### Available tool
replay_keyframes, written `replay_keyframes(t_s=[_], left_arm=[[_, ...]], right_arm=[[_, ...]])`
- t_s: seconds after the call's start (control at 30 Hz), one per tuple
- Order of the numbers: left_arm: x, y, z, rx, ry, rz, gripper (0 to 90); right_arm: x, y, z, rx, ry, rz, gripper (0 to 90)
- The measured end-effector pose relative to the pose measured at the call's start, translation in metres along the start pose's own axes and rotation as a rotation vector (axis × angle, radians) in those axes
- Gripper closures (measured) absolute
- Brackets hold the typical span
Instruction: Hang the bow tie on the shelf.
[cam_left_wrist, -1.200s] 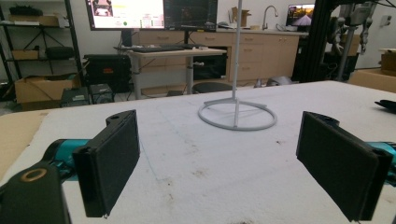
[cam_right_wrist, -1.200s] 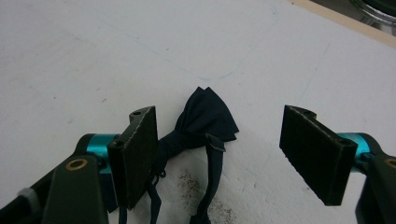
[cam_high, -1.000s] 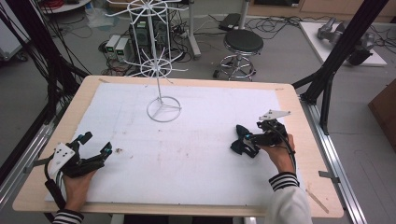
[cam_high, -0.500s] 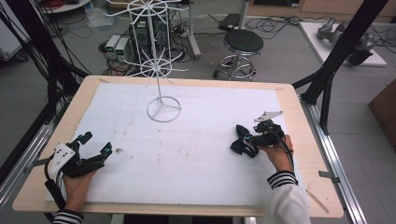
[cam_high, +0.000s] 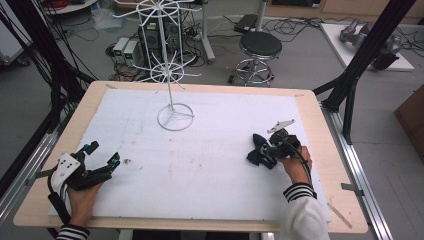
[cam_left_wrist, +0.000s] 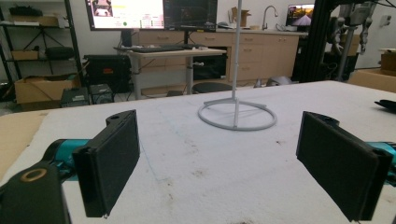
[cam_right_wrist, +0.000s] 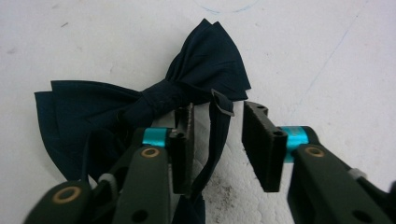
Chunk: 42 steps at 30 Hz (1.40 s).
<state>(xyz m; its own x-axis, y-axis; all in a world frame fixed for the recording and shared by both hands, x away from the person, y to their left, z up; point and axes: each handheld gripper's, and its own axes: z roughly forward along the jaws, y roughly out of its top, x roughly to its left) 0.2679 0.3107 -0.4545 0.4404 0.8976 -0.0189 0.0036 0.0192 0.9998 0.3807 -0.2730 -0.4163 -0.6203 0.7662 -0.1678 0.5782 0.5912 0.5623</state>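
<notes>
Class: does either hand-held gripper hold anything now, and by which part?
Nothing is held. The right hand-held gripper straddles the bow tie's strap, unclamped; the left hand-held gripper is open.

White wire stand (cam_high: 172, 75), left gripper (cam_high: 102, 160), right gripper (cam_high: 267, 147) at dark bow tie (cam_high: 257, 150)

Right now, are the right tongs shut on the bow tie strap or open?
Open. In the right gripper view the right tongs straddle the bow tie strap, with a gap visible between strap and the right-hand pad.
</notes>
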Motion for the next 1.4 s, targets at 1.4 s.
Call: replay_keyframes(t_s=[1.4], left_arm=[[0.000, 0.000, 0.000, 0.000, 0.000, 0.000, 13.8]], right_arm=[[0.020, 0.019, -0.036, -0.385, 0.073, 0.051, 86.2]])
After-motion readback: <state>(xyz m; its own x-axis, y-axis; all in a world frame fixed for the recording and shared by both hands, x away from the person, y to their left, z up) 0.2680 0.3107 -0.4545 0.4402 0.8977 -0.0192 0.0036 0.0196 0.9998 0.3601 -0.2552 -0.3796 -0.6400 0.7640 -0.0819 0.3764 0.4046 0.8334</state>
